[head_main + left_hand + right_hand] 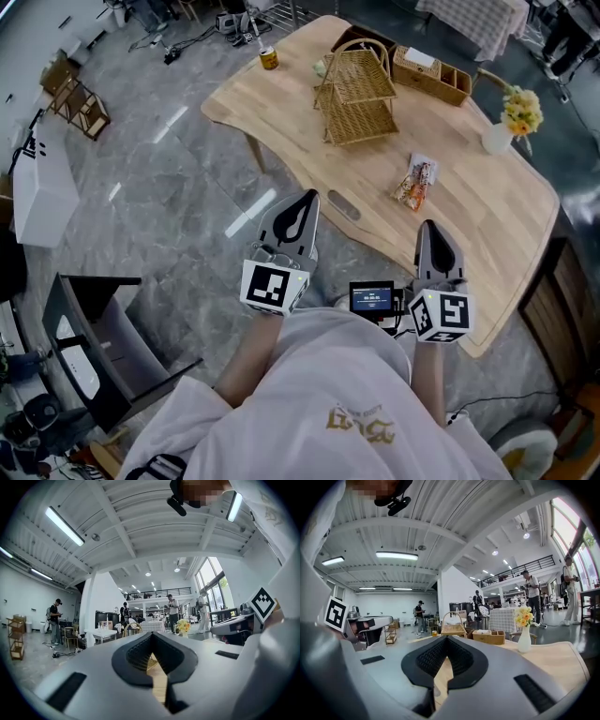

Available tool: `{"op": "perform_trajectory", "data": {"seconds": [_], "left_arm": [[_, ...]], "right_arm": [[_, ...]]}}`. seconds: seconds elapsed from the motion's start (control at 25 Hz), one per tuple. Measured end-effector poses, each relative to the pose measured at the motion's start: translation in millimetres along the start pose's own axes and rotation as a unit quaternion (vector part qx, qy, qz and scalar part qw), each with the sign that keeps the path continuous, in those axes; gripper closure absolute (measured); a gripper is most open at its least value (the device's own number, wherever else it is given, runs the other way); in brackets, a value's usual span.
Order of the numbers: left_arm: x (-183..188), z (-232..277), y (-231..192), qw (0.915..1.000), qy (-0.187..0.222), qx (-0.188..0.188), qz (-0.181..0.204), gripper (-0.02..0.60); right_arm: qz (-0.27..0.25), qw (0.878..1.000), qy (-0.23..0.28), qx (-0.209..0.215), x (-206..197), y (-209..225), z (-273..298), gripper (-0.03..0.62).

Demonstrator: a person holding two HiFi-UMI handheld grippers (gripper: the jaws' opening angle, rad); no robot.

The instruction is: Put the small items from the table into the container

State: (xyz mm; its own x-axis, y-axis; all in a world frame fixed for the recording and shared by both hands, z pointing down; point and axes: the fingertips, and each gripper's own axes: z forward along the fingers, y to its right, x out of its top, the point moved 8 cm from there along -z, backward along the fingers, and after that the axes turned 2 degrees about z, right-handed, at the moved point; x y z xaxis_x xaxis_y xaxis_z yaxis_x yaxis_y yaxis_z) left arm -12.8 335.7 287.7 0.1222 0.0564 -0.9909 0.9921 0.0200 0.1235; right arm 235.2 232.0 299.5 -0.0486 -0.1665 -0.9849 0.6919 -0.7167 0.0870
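Packet first, from the head view: a small snack packet (417, 181) lies flat on the wooden surface (478, 220), well apart from the wicker basket (356, 94) and the compartmented wooden box (431, 73) at the far side. A can (269, 58) stands at the far left corner and a vase of flowers (502, 131) at the right. The left gripper (307, 197) and the right gripper (427, 226) hover at the near edge, both short of the packet. The packet looks light, soft and crinkly, probably slick film. Since it lies flat, a pinch on a raised sealed end seems the best hold, and a gentle one, as the contents may crush.

In the left gripper view, the left gripper (152, 637) has its fingers clenched tip to tip with nothing between them. Only a strip of wood shows through the hollow behind the tips.

In the right gripper view, the right gripper (447, 639) is likewise clenched and empty. Beyond it stand the basket (452, 626), the box (487, 636) and the vase (524, 641). The packet does not show here. Which of basket or box is the intended container I cannot tell.
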Motion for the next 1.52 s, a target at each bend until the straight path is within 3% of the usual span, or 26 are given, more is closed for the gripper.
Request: {"op": "perform_trajectory", "data": {"seconds": [0.32,0.88,1.12,1.52], "left_arm": [[-9,43,-37,0.9997,0.003,-0.024,-0.007,0.588],[-35,123,-104,0.997,-0.034,-0.067,-0.022,0.588],[-49,144,-126,0.9945,-0.035,-0.093,-0.033,0.588],[-62,160,-144,0.9924,-0.038,-0.111,-0.038,0.588]], "right_arm": [[0.003,0.999,-0.009,-0.03,7,5,39,0.576],[-0.007,0.996,-0.039,-0.081,8,3,135,0.576],[-0.015,0.993,-0.061,-0.1,-2,-11,158,0.576],[-0.022,0.99,-0.049,-0.129,2,-14,171,0.574]]}}
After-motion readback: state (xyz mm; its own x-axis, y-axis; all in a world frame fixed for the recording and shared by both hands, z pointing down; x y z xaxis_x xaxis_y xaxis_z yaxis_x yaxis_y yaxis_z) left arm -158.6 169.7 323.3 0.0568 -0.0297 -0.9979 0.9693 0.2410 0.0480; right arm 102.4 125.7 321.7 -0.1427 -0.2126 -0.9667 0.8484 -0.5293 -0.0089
